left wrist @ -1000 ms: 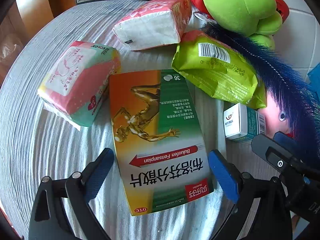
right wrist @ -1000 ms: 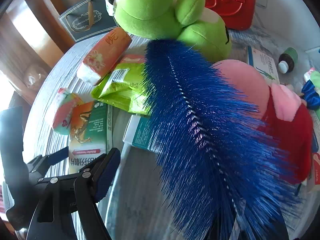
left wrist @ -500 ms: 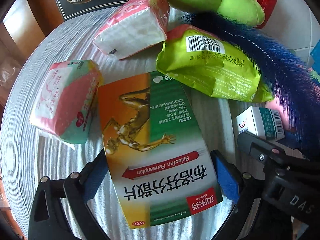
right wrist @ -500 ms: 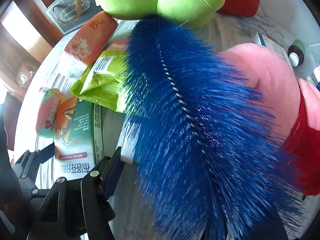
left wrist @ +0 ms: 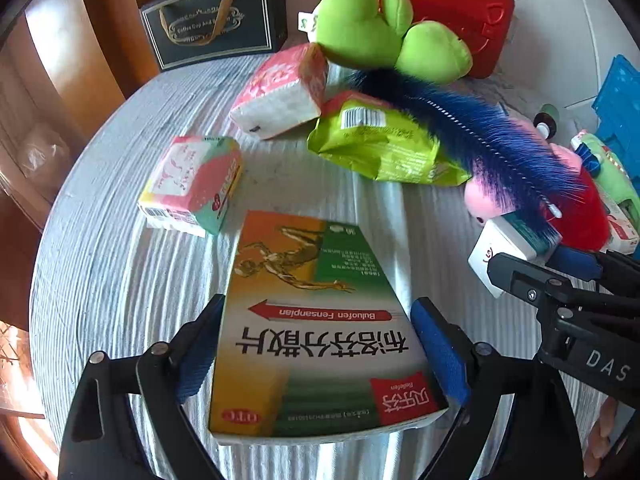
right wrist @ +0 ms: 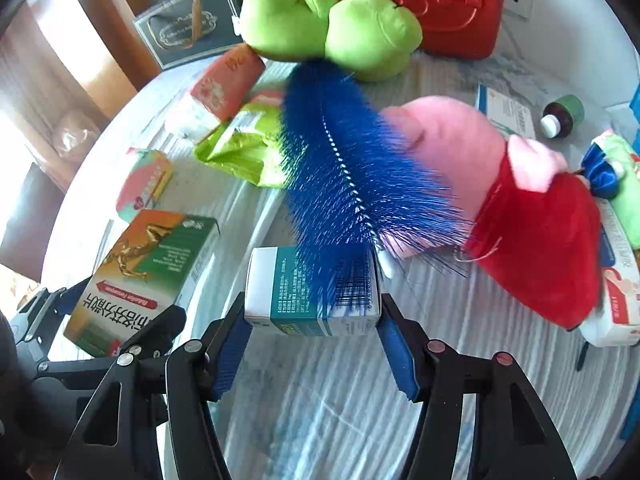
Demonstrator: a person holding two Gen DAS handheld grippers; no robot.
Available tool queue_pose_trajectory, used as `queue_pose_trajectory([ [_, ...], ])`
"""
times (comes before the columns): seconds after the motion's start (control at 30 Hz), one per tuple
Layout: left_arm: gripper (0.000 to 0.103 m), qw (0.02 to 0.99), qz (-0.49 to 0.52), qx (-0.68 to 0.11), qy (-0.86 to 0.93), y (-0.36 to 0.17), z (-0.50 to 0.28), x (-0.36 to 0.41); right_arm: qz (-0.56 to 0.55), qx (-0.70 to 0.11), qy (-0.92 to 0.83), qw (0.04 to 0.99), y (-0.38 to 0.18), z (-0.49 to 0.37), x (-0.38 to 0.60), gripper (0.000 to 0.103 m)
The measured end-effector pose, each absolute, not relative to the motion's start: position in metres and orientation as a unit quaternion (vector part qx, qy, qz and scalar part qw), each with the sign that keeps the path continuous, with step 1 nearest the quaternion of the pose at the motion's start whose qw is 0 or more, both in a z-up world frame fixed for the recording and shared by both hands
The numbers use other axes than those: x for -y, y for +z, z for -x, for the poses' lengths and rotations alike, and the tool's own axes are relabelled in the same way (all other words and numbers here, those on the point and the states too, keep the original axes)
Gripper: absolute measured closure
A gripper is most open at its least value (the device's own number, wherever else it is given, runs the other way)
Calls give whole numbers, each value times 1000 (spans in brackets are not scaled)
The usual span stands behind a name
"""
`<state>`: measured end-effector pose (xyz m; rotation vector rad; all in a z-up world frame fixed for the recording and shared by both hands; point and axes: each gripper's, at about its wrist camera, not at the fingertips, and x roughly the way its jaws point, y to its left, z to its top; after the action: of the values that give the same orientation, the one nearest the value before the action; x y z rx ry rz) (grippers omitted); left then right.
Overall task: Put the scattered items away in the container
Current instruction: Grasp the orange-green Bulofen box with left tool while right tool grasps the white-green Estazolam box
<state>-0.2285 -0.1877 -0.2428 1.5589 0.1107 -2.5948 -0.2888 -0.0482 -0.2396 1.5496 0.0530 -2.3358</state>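
Note:
My left gripper [left wrist: 319,305] has its jaws closing on a large orange-and-green medicine box [left wrist: 320,320], pads pressed to both long sides, the box tilted up off the striped cloth. In the right wrist view my right gripper [right wrist: 313,304] is closing on a small white-and-teal box [right wrist: 308,296], held just above the table. A blue bristle brush [right wrist: 344,184] lies over that box and over a pink plush toy [right wrist: 452,160]. Part of a blue crate [left wrist: 616,120] shows at the far right edge.
A green plush [left wrist: 372,32] and a red bag [left wrist: 460,8] sit at the back, with a dark gift bag [left wrist: 216,28] to their left. Tissue packs [left wrist: 280,92], a green pouch [left wrist: 384,148], a pink-green pack [left wrist: 192,184] and a small bottle [right wrist: 560,116] lie scattered.
Both grippers have closed in on their boxes and raised them. The small box has come out from under the brush, and the table's far side now shows in both views.

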Motion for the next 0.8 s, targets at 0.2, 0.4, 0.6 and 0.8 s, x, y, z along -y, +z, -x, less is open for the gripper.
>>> queue_pose_trajectory([
  [0.2,63,71,-514,-57,-853,-207,218,169,-506,-24,-842,183,-194,261,16,43],
  [0.4,40,95,-529,-87,-839,-213,198,155,-505,-34,-843,183,-189,244,-25,43],
  [0.6,34,135,-545,-79,-824,-235,202,168,-542,-33,-818,191,-228,241,-36,43],
  [0.8,34,121,-558,-113,-813,-263,212,187,-552,-45,-809,198,-251,247,-15,43],
])
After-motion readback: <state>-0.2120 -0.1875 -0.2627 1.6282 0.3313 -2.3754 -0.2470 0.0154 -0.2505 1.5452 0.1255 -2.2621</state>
